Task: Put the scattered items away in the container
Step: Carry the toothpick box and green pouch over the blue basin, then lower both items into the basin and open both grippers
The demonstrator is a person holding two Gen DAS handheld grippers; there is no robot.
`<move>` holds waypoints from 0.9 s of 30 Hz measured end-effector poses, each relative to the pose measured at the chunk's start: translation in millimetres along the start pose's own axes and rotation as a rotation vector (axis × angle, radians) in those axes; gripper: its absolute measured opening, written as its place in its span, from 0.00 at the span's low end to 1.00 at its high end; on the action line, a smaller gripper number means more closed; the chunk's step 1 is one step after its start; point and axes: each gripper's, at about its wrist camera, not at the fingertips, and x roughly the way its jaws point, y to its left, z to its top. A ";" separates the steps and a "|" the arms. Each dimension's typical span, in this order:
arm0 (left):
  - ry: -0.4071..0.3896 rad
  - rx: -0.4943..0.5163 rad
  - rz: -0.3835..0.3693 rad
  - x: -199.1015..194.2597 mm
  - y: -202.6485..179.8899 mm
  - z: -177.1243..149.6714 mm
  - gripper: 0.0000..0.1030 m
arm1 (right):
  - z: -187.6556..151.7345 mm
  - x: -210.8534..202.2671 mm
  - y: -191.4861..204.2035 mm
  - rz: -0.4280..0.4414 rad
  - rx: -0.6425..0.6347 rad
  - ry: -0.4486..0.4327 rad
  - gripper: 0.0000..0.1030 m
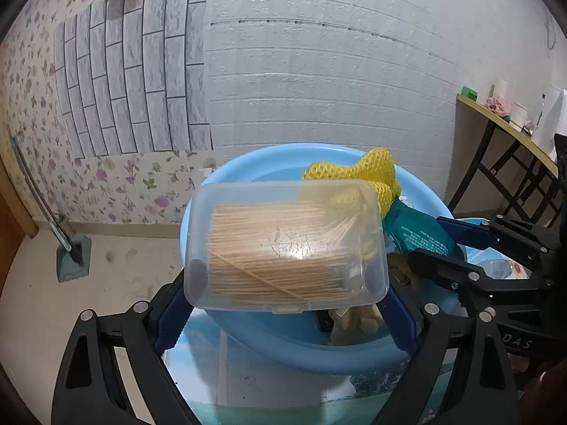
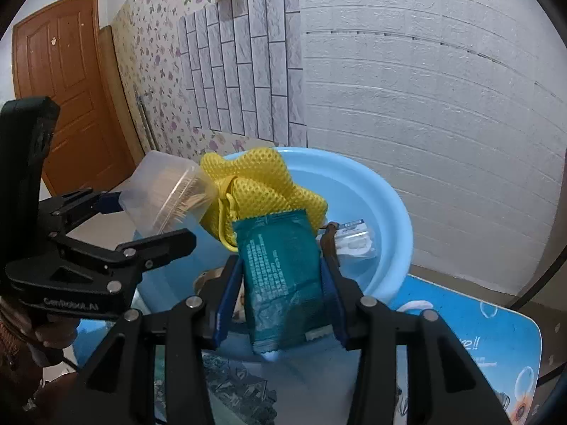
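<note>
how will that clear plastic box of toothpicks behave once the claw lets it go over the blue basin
The clear plastic box of wooden toothpicks looks rigid, so it should probably drop as one piece. It probably weighs little, being filled only with thin sticks. Its front latch appears closed, so spilling seems unlikely, though its smooth walls could slide down the light blue plastic basin.

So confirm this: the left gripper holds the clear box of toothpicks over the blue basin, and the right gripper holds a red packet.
Not quite. The packet in the right gripper is teal, not red, as the right wrist view shows. The rest stands: left gripper, toothpick box, blue basin.
</note>
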 end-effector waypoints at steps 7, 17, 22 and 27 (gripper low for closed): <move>0.015 0.009 0.017 -3.1 -3.2 -10.7 0.92 | -9.5 -1.8 -2.0 -0.005 0.015 0.023 0.58; 0.016 0.001 0.020 -15.8 -17.1 -23.9 0.92 | -22.5 -27.2 5.8 -0.004 0.010 -0.007 0.62; 0.015 0.009 0.028 -23.4 -23.2 -28.4 0.92 | -31.0 -34.6 1.3 0.002 0.048 0.008 0.62; 0.014 0.006 0.046 -29.2 -28.2 -31.5 0.92 | -36.6 -46.0 -0.1 0.001 0.064 0.006 0.62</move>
